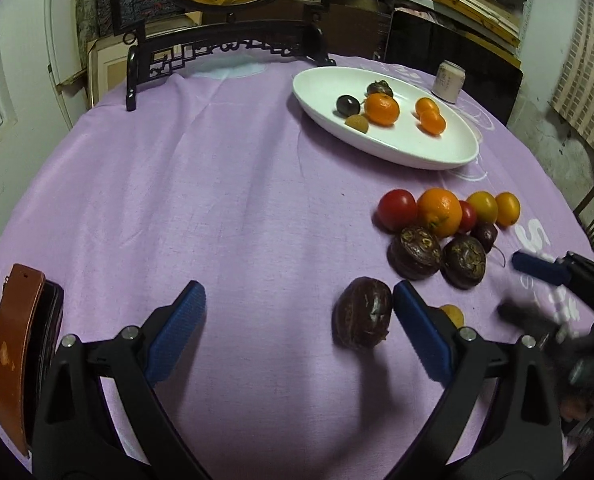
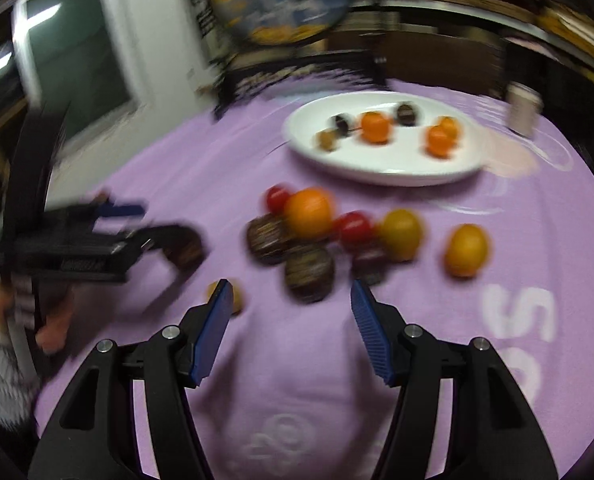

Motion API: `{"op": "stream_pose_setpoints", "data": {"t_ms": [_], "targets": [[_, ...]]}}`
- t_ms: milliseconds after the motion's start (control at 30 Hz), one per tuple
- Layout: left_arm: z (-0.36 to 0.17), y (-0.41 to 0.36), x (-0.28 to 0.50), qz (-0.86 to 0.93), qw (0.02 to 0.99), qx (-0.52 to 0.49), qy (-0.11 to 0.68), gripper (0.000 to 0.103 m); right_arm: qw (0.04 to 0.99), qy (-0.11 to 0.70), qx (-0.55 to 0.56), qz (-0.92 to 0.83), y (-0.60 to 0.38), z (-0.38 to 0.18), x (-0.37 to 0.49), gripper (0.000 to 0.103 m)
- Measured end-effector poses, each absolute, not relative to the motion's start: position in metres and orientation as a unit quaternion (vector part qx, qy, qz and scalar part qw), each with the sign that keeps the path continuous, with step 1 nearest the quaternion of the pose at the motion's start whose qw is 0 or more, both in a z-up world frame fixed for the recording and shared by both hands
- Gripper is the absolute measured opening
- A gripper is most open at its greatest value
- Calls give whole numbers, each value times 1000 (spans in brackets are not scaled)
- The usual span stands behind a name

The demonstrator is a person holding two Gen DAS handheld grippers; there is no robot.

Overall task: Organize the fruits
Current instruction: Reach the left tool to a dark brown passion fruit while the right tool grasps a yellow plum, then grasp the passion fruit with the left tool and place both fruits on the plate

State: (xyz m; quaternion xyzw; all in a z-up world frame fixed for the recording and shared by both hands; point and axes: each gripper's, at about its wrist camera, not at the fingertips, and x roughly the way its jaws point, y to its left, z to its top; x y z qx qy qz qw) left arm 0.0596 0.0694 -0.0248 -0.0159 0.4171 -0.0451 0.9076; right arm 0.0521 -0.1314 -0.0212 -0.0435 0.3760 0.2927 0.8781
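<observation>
Dark fruit (image 1: pixel 362 313) touching spread left tool's (image 1: pixel 299 308) right finger.

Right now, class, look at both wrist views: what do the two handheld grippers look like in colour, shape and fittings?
The left gripper and the right gripper look alike: black plastic curved arms with cut-out slots, silver round pivot bolts, and flat blue ribbed finger pads. No cables or markings are visible.

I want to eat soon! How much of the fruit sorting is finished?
Partly done. Six small fruits already lie in the white oval plate. Nothing is held: the left gripper is open beside a dark brown wrinkled fruit, and the right gripper is open too. The cluster of red, orange and dark fruits still waits on the purple tablecloth.
</observation>
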Motion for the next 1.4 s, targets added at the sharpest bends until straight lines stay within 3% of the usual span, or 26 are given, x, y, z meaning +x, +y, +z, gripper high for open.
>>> {"op": "stream_pose_setpoints", "data": {"t_ms": [133,367,600,700,833,900,967,1100,1400], "targets": [[-23,70,57,-41,909,-11,414,97,864,387,-87,310,-102,-29,50,56],[-22,74,53,-47,909,-16,414,97,845,413,-81,329,-88,-36,64,27],[-24,56,45,-84,907,12,412,96,865,396,-70,299,-112,-25,56,26],[-29,43,45,-103,902,32,418,94,884,383,-12,267,-146,-15,63,26],[-36,19,42,-130,894,72,423,78,890,378,51,249,-173,-9,72,26],[-41,12,44,-135,889,84,429,63,890,377,59,249,-176,-8,73,26],[-43,10,48,-138,887,81,433,59,891,375,58,251,-175,-8,72,26],[-42,14,53,-134,889,67,432,40,890,375,54,254,-173,-8,69,26],[-8,29,74,-102,909,36,403,39,894,370,71,243,-185,-2,79,26]]}}
